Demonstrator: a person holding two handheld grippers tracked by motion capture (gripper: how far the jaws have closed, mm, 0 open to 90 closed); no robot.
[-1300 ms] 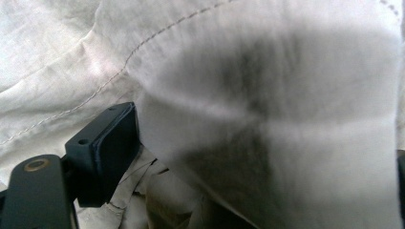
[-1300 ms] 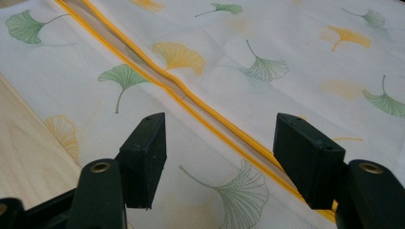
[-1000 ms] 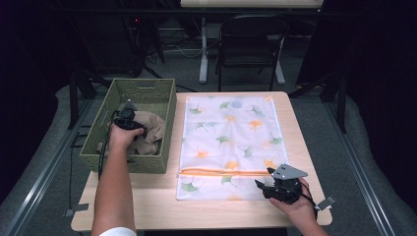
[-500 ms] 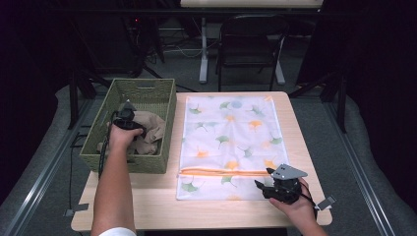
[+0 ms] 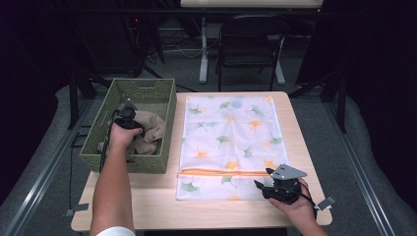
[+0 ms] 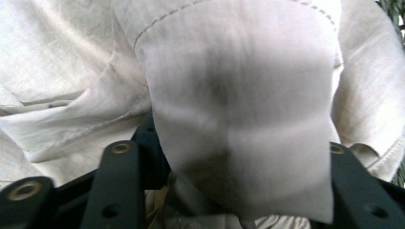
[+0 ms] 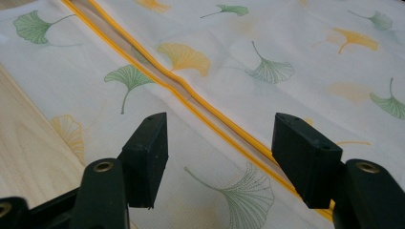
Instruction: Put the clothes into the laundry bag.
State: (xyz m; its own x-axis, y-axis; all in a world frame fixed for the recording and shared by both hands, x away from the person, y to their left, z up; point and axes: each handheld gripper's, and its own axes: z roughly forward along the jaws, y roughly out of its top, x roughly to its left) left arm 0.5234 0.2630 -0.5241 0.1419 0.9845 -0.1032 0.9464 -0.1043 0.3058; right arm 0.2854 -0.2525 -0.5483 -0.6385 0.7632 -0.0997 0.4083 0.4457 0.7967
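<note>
In the woven basket [image 5: 101, 150], the left gripper [image 5: 129, 117] has its jaws closing on the beige cloth [image 6: 239, 119], a fold bunched between them and draped over the right jaw. The right gripper [image 7: 217, 162] hovers with jaws apart above the leaf-print bag [image 7: 286, 52]; the orange zipper [image 7: 191, 102] runs between them.

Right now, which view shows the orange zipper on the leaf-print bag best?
The right gripper view: the zipper runs close and sharp across the bag, past the open right tongs. The high view shows it as a thin line.
</note>
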